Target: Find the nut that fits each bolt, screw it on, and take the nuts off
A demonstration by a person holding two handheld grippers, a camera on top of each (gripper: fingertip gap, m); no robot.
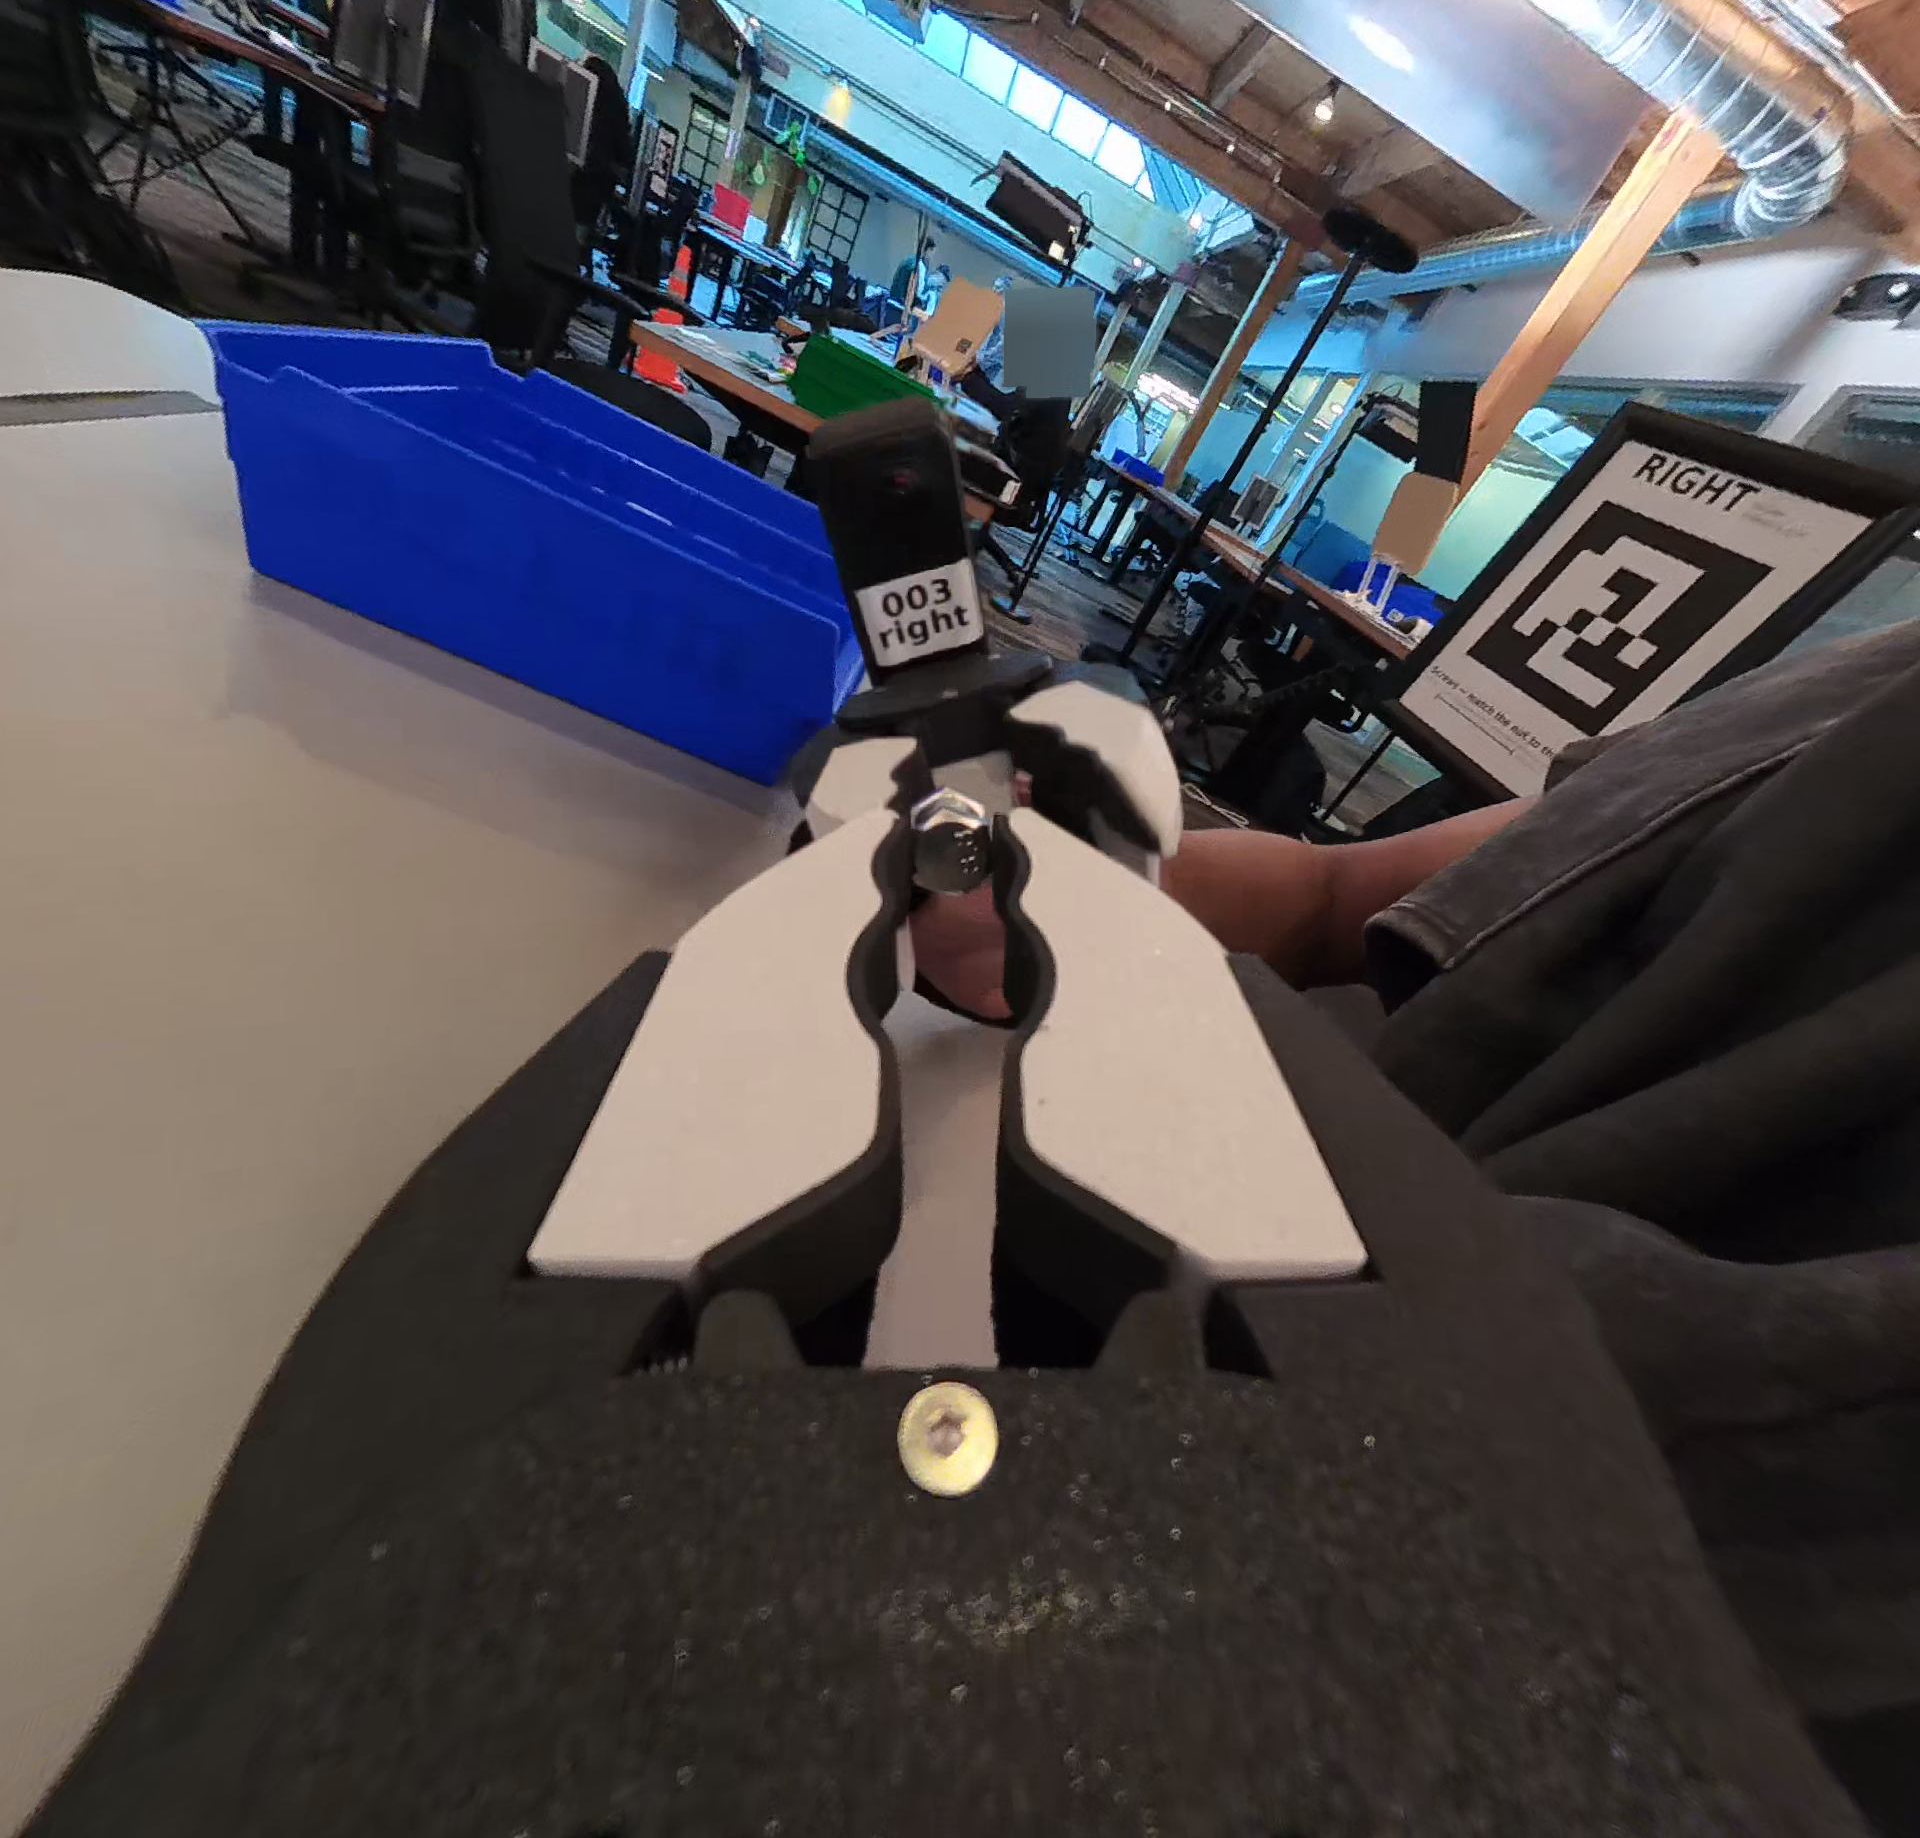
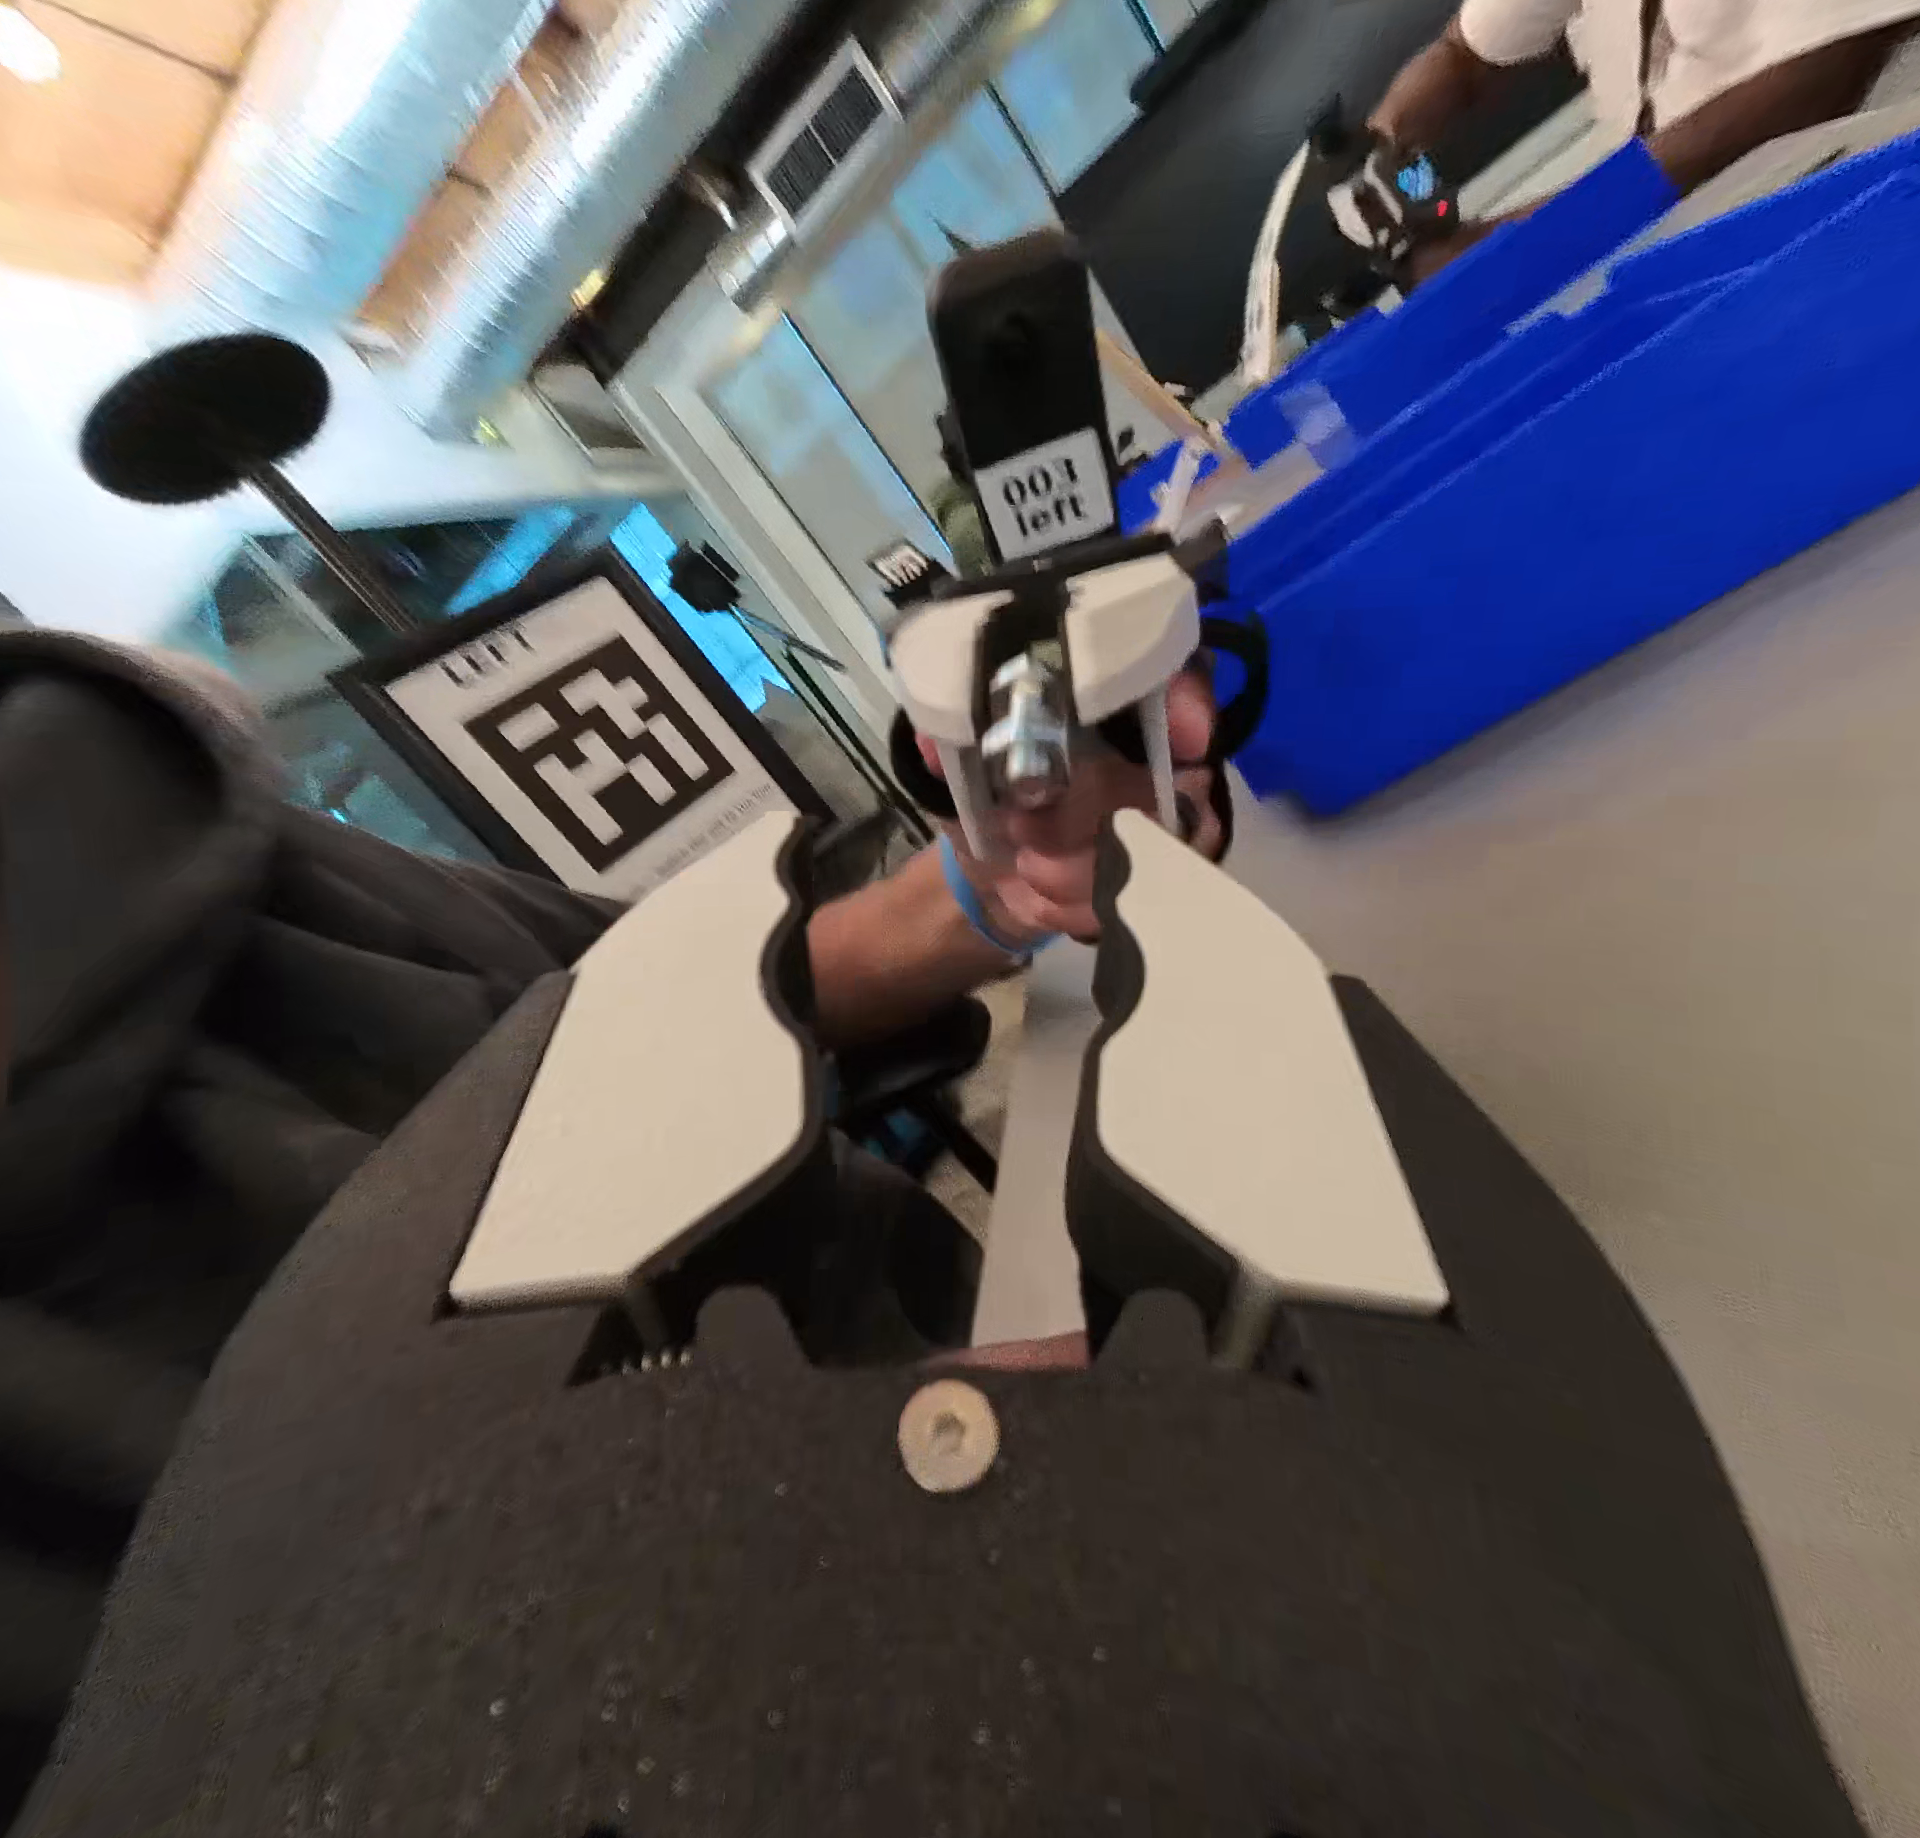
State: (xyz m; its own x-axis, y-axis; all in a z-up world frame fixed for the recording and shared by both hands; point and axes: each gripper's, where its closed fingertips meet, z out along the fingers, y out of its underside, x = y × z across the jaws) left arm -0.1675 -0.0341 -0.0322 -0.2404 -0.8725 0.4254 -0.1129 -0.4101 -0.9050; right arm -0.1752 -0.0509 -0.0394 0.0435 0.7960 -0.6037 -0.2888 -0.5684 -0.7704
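My left gripper (image 1: 951, 832) is shut on the hex head of a silver bolt (image 1: 951, 848) and holds it above the grey table (image 1: 208, 905). My right gripper (image 1: 979, 765) faces it head-on just beyond the bolt, fingers spread. In the right wrist view my right gripper (image 2: 956, 843) is open and empty. A short way ahead of it the left gripper (image 2: 1034, 661) holds the bolt (image 2: 1023, 749), whose free end points at me. A hex piece, seemingly a nut, sits on its shank; blur hides the detail.
A blue plastic bin (image 1: 520, 541) stands on the table behind the grippers and also shows in the right wrist view (image 2: 1558, 562). Framed marker boards (image 1: 1662, 604) (image 2: 592, 739) stand at the table edge. A dark sleeve (image 1: 1662, 957) lies alongside. Another person (image 2: 1662, 32) stands beyond the bin. The grippers are tip to tip, or close to it.
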